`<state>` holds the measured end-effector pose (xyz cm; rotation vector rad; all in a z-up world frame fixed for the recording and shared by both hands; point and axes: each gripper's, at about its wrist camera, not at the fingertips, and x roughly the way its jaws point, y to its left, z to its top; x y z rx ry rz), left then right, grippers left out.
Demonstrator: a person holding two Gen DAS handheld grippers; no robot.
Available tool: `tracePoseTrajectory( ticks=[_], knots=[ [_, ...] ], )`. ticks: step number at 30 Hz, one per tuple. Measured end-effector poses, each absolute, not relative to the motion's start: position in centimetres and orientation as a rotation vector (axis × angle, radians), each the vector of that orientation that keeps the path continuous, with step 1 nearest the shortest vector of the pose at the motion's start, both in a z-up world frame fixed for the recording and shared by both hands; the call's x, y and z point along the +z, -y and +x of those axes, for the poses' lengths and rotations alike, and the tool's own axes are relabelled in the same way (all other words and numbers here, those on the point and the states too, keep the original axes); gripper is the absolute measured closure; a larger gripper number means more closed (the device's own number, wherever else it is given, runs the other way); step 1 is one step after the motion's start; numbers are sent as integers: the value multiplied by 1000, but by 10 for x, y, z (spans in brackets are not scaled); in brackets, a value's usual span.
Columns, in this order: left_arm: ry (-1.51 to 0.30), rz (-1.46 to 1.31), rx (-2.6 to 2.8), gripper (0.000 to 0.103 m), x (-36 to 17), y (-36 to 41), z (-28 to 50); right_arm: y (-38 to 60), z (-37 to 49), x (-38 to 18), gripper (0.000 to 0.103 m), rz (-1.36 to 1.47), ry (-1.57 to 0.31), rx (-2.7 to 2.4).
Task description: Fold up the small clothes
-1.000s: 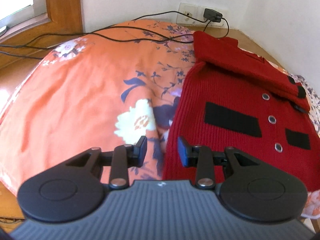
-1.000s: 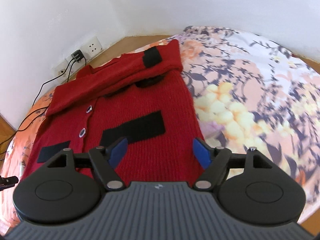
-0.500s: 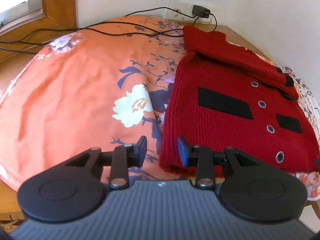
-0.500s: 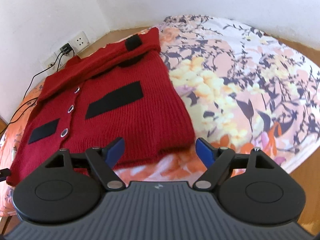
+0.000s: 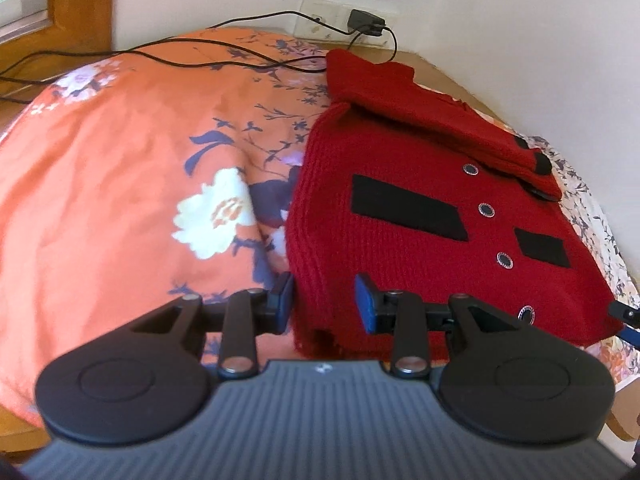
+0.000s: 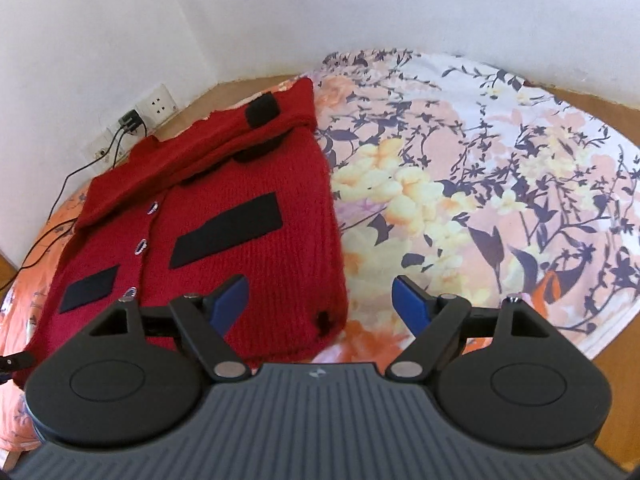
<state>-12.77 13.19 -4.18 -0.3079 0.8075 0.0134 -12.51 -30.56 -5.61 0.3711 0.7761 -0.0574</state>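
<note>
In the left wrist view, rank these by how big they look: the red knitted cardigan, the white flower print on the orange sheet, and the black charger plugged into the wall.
1. Red knitted cardigan
2. White flower print
3. Black charger, though it sits farthest from the camera, which shrinks it.

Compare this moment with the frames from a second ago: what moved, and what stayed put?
Both claws pulled back toward the near hem, then edged forward: the left claw now straddles the red cardigan's near-left corner, the right claw its near-right corner. Both stayed open, gripping nothing. The cardigan, sleeves folded across, and the floral sheet have not shifted.

Right claw [image 6: 320, 300] gapes wide over red cardigan's [image 6: 248, 248] near corner on floral bedsheet [image 6: 480, 208].
</note>
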Motion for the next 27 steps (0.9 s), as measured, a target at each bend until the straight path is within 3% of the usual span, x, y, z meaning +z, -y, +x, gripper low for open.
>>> tracePoseTrajectory(
  ticks=[10, 21, 26, 27],
  knots=[
    [-791, -372, 1, 67, -51, -142, -108, 301, -106, -71, 19, 416, -817, -38],
    [-897, -458, -56, 65, -64, -137, -102, 304, -102, -76, 22, 460, -809, 13],
    [-882, -438, -85, 66, -66, -131, -97, 311, -101, -78, 42, 478, -808, 8],
    [-881, -452, -86, 66, -66, -132, -96, 312, -101, -78, 53, 474, -809, 2]
  ],
)
